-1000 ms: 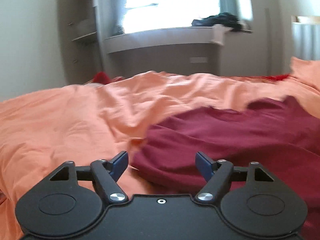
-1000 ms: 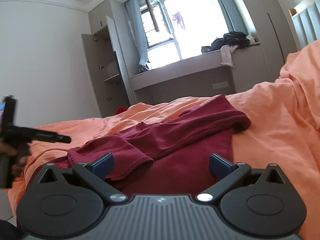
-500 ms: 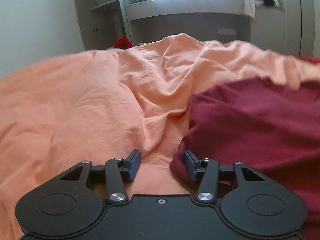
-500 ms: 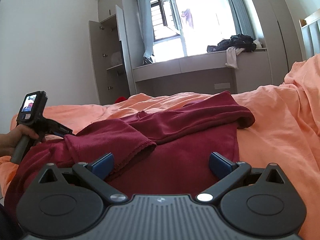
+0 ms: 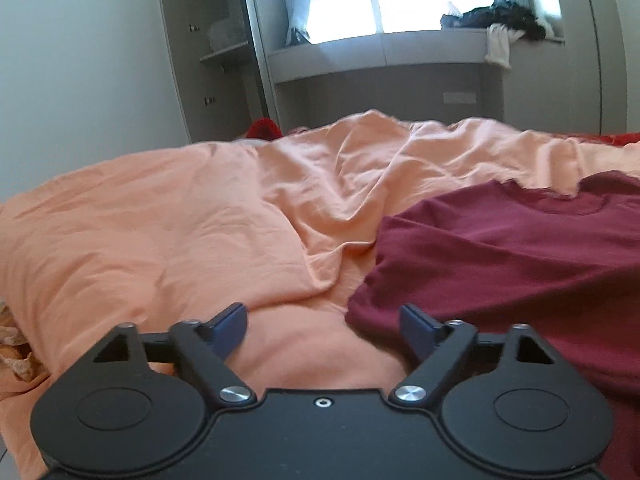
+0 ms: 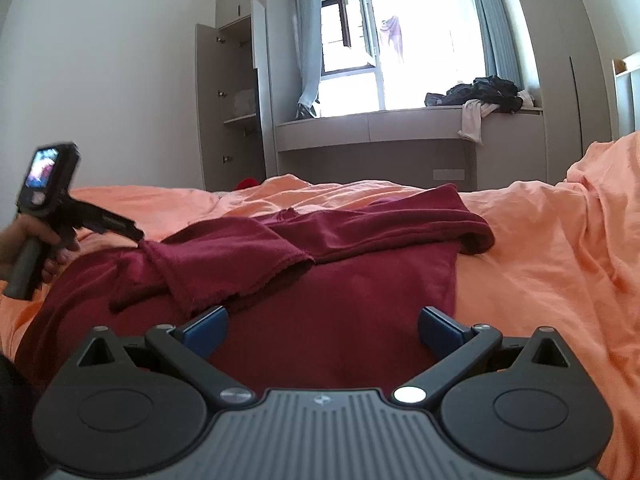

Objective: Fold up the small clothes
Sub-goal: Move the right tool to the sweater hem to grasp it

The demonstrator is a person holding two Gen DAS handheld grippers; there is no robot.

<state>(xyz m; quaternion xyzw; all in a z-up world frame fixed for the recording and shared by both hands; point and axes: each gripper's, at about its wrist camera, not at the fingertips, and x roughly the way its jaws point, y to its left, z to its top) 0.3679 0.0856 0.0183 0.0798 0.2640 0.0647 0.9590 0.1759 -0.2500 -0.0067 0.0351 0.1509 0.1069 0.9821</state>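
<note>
A dark red garment (image 6: 340, 280) lies on the orange bedding (image 6: 540, 240), with one sleeve folded across its middle. In the left wrist view its edge (image 5: 500, 264) lies at the right. My left gripper (image 5: 324, 322) is open, low over the bedding at the garment's left edge, holding nothing. In the right wrist view the left gripper (image 6: 136, 236) shows at the far left, its tip at the garment's left sleeve. My right gripper (image 6: 322, 326) is open and empty, just above the garment's near hem.
Rumpled orange bedding (image 5: 180, 232) covers the bed. A grey window bench (image 6: 400, 128) with a heap of dark clothes (image 6: 480, 92) stands beyond it. An open wardrobe (image 6: 236, 100) is at the back left. A red item (image 5: 262, 128) lies at the bed's far edge.
My left gripper narrowed on the garment's edge half a second ago and has opened wide again, letting it go. The right gripper has barely moved and stays open.
</note>
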